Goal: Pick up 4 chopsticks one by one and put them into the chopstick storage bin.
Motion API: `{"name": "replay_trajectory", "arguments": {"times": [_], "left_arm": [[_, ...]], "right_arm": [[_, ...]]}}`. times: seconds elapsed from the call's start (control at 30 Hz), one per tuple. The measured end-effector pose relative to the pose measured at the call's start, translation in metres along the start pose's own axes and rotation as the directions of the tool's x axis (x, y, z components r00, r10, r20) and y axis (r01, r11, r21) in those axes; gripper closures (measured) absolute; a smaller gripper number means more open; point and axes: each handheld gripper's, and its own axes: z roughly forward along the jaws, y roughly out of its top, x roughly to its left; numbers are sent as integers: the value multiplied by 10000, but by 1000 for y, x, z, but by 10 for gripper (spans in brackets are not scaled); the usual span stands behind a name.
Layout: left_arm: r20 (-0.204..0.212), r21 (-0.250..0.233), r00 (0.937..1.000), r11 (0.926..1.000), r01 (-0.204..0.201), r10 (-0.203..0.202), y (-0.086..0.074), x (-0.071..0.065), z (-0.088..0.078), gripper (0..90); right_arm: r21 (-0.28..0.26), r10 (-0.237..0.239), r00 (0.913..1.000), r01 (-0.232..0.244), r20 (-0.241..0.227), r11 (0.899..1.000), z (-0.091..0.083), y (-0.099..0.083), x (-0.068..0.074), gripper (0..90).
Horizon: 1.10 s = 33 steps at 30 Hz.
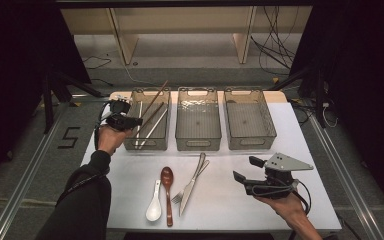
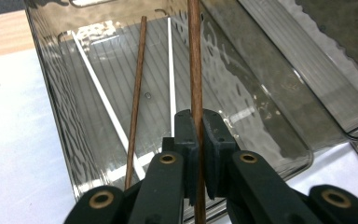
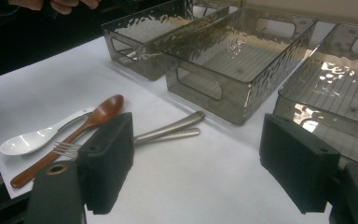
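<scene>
My left gripper [image 1: 134, 121] hovers over the left clear bin [image 1: 130, 142], shut on a brown chopstick [image 2: 195, 65] that slants up past the bin's far rim [image 1: 157, 92]. In the bin lie a second brown chopstick [image 2: 136, 102] and two white chopsticks [image 2: 171, 79]. My right gripper [image 1: 246, 169] is held just above the table at the front right, open with nothing between its jaws [image 3: 196, 163]. On the white table in front lie a white spoon [image 1: 154, 204], a wooden spoon [image 1: 167, 187], a fork [image 1: 179, 195] and a knife [image 1: 190, 185].
The middle bin [image 1: 198, 142] and the right bin [image 1: 252, 142] stand beside the left one at the back of the table. The table's front edge runs just below the cutlery. Shelving and cables lie on the floor beyond the table.
</scene>
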Motion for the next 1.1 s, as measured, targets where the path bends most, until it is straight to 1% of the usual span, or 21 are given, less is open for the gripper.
{"name": "replay_trajectory", "arguments": {"times": [0.23, 0.3, 0.5, 0.6, 0.7, 0.77, 0.8, 0.83, 0.9, 0.97, 1.03, 1.07, 1.1], "left_arm": [[-146, 290, 9992, 9989, 371, -367, -2, 7, 11, 852], [-185, 400, 9994, 9987, 311, -303, -2, 7, 12, 851], [-291, 566, 9987, 9975, 427, -411, 0, 8, 16, 849], [-329, 731, 9988, 9966, 383, -360, 0, 9, 18, 848], [-398, 780, 9980, 9955, 529, -499, -2, 11, 21, 844], [-531, 804, 9980, 9960, 388, -346, -3, 11, 23, 838], [-673, 786, 9973, 9964, 329, -277, -3, 11, 23, 828], [-721, 773, 9971, 9965, 313, -257, -3, 11, 24, 800], [-775, 726, 9965, 9967, 371, -315, -2, 11, 23, 700], [-625, 619, 9974, 9973, 394, -355, -1, 10, 21, 669], [-550, 530, 9980, 9980, 355, -326, 0, 7, 18, 595], [-458, 453, 9982, 9982, 405, -384, 1, 5, 15, 545], [-245, 382, 9989, 9984, 413, -404, 1, 4, 13, 516]], "right_arm": [[-10, 9, 10000, -9, -46, 10000, 0, 0, 0, 272], [-1, 3, 10000, -3, -58, 10000, 0, 0, 0, 271], [34, -33, 10000, 34, -86, 10000, 1, 0, 1, 272], [4, -63, 9999, 63, -95, 10000, 1, 0, 1, 275], [-2, -77, 9999, 77, -95, 10000, 1, 1, 1, 275], [32, -42, 9999, 42, -98, 10000, 1, 0, 1, 275], [21, -66, 9999, 67, -102, 10000, 1, 0, 1, 275], [31, -58, 9999, 58, -117, 10000, 1, 0, 1, 276], [59, -50, 9999, 51, -120, 10000, 1, 0, 1, 276], [73, -55, 9999, 56, -134, 10000, 1, 0, 1, 275], [65, -52, 9999, 53, -134, 10000, 1, 0, 1, 276], [59, -49, 9999, 50, -134, 10000, 1, 0, 1, 275], [59, -56, 9999, 57, -133, 10000, 1, 0, 1, 276]]}}
